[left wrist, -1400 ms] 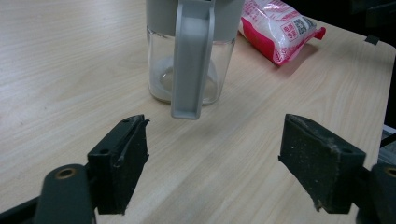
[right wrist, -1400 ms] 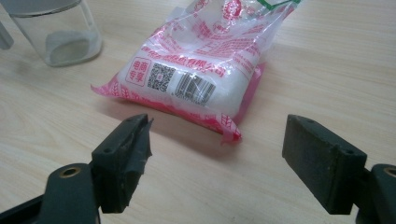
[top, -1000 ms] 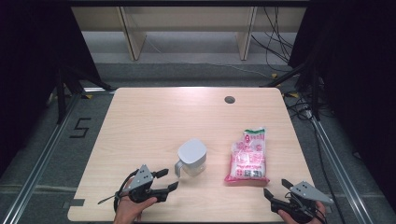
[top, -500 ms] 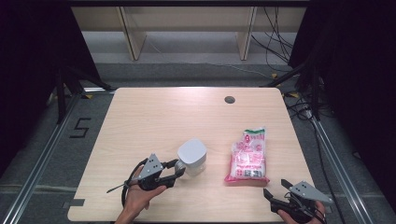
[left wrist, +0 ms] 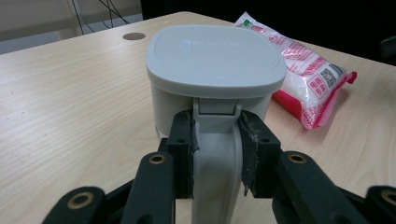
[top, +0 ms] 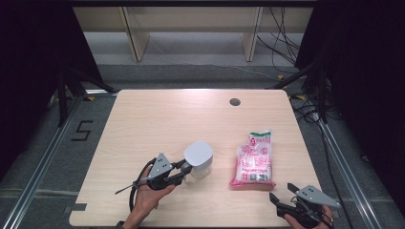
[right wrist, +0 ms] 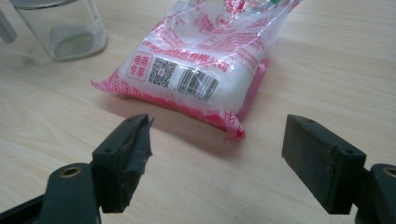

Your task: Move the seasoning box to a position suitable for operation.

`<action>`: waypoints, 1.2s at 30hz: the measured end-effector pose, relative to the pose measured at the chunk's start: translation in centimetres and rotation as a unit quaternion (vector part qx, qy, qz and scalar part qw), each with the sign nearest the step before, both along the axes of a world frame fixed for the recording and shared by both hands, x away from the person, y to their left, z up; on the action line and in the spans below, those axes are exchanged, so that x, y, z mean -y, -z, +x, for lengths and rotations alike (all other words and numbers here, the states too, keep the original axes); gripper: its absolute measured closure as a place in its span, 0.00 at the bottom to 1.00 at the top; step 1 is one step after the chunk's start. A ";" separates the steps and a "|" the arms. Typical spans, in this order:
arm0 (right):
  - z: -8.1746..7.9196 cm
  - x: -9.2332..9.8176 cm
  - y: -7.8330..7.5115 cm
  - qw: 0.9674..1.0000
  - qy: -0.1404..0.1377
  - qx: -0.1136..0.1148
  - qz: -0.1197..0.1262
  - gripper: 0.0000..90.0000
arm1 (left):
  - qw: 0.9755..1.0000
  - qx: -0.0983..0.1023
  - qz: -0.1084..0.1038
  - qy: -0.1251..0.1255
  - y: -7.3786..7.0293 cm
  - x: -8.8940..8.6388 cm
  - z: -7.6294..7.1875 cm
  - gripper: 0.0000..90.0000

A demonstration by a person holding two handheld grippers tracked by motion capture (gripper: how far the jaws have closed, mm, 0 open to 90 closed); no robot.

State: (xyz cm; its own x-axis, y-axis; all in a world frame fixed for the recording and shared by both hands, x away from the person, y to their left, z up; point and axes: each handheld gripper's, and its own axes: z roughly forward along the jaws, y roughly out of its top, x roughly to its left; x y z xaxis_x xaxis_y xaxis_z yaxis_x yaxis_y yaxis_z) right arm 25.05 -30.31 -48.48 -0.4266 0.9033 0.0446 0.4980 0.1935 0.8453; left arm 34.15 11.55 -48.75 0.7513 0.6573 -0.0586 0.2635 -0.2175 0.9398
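L gripper (top: pixel 184 168) has its black jaws clamped on the grey plastic handle (left wrist: pixel 215 154) of the lidded container (top: pixel 199 159); jaws have just been closing, and the rubbery pads now press both sides of the handle, w/ the handle strap running down between them in the left gripper view. Container sits upright near the table's front-centre, on the light wood-grain tabletop (top: pixel 157 119). Its lid (left wrist: pixel 215 55) is matte grey, a rounded square w/ a shallow raised rim and faint lettering on top; body below looks clear, glassy, cylindrical-ish in the right gripper view (right wrist: pixel 65 28).

Just to the container's right, apart from it, lies a soft plastic bag (top: pixel 254 158): clear film w/ pink-red print, crimped pink edges, white granular-looking filling, QR code and barcode on the near end (right wrist: pixel 184 74). Lies flat, long axis running front-to-back.

R gripper (top: pixel 282 199) sits at the table's front-right corner, jaws spread wide, nothing between them; square black pads (right wrist: pixel 322 161) point at the bag's near end but stay short of it.

Small dark round grommet (top: pixel 234 101) in the tabletop toward the far edge.
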 end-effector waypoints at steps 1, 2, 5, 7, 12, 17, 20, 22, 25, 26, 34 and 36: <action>0.0 0.0 0.0 1.000 0.000 0.000 0.000 0.27 | 1.000 -0.002 -0.003 0.003 0.0 0.2 0.3 0.76; 0.0 0.0 0.0 1.000 0.000 0.000 0.000 0.27 | 1.000 -0.001 0.002 0.003 0.0 0.2 0.4 0.76; 0.0 0.0 0.0 1.000 -0.002 0.001 0.001 0.27 | 1.000 0.001 -0.002 0.018 0.0 0.5 1.4 0.76; 0.1 0.0 0.1 1.000 -0.002 0.000 0.001 0.27 | 1.000 -0.001 -0.008 0.018 0.1 0.9 2.0 0.76; -0.1 -0.2 0.1 1.000 0.003 -0.015 0.013 0.27 | 1.000 0.001 -0.012 0.024 0.2 1.3 3.0 0.75; -0.1 -0.1 0.0 1.000 -0.002 -0.016 0.010 0.27 | 0.998 0.029 0.062 -0.010 0.4 1.3 3.1 0.73; -0.1 0.0 0.0 1.000 0.000 -0.010 0.005 0.28 | 0.997 0.026 0.064 -0.021 0.7 0.8 3.4 0.75; 0.0 0.1 0.0 1.000 -0.002 -0.005 0.001 0.28 | 0.996 0.039 0.076 -0.036 0.7 0.6 3.6 0.75; 0.0 0.1 0.0 1.000 -0.002 -0.005 0.002 0.28 | 0.995 0.040 0.078 -0.046 0.9 0.3 4.0 0.76; 0.0 0.0 0.0 1.000 -0.001 -0.010 0.007 0.28 | 0.995 0.039 0.077 -0.045 1.0 0.1 4.2 0.76; 0.1 0.4 0.2 1.000 0.008 -0.020 0.020 0.28 | 0.997 0.028 0.057 -0.045 1.5 0.4 5.4 0.77; 0.2 0.5 0.3 1.000 -0.003 -0.014 0.013 0.28 | 0.997 0.026 0.063 -0.045 1.5 0.4 5.5 0.77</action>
